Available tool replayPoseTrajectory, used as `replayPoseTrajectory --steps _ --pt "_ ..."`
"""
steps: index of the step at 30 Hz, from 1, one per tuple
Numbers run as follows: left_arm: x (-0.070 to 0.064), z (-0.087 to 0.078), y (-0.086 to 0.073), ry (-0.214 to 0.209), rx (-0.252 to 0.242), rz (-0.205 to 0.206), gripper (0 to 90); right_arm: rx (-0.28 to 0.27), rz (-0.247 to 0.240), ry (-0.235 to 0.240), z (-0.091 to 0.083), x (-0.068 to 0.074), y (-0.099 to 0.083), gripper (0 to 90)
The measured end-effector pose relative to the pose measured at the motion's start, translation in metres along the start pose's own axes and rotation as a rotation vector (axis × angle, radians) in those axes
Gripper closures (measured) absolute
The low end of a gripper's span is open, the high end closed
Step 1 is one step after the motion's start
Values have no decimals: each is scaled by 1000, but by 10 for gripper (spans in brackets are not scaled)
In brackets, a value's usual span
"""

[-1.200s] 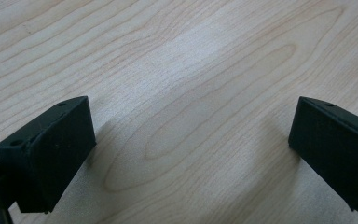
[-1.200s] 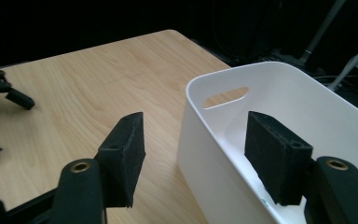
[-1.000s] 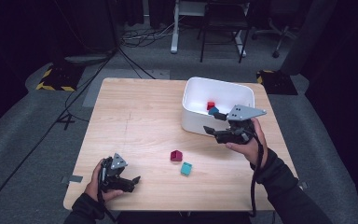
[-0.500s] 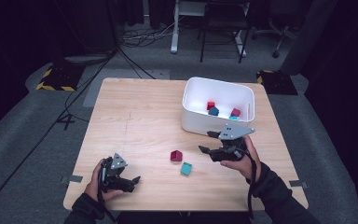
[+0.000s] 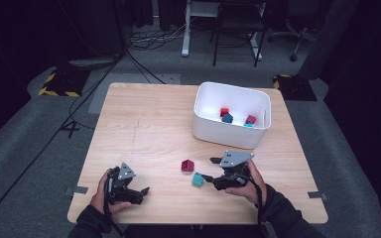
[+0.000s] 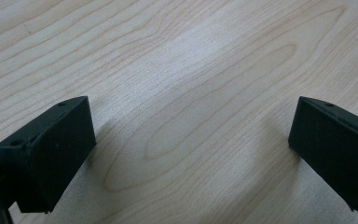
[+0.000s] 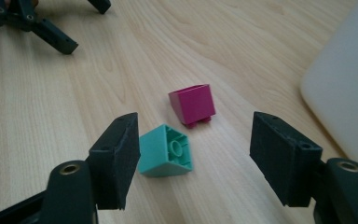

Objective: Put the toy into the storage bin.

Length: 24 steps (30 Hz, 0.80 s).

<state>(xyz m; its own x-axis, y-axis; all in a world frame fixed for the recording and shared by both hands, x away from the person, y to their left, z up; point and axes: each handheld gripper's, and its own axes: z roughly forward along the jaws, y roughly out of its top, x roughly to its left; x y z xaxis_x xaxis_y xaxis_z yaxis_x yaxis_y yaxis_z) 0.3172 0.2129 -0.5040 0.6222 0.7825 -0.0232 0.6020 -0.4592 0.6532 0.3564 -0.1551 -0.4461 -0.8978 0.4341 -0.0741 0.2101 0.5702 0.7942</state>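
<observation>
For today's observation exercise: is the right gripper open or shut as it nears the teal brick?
Open. The right gripper has its fingers spread wide, and the teal brick lies on the table between them, close against one finger, not clamped.

A small teal block (image 7: 165, 157) is seen lying on the bare wood near the table's front edge, tipped on its side so the hollow underside with its round tube is shown. Just beside it, apart by a sliver, a magenta block (image 7: 193, 104) is sat, sloped on top. In the high view the teal block (image 5: 197, 179) is placed in front and right of the magenta block (image 5: 187, 165).
</observation>
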Motion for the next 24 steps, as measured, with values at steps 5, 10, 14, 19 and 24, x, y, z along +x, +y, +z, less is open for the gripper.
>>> replayPoseTrajectory --steps 5,10,14,19,24 --pt "0 0 0 0 0 0 6 28 -7 25 12 5 -6 337" --pt "0 0 0 -1 2 1 6 36 -13 58 20 10 -11 334" --pt "0 0 0 0 0 0 6 50 -18 67 28 14 -14 334" --pt "0 0 0 0 0 0 6 73 -19 64 38 14 -20 334" --pt "0 0 0 0 0 0 7 85 -10 67 46 12 -25 334"
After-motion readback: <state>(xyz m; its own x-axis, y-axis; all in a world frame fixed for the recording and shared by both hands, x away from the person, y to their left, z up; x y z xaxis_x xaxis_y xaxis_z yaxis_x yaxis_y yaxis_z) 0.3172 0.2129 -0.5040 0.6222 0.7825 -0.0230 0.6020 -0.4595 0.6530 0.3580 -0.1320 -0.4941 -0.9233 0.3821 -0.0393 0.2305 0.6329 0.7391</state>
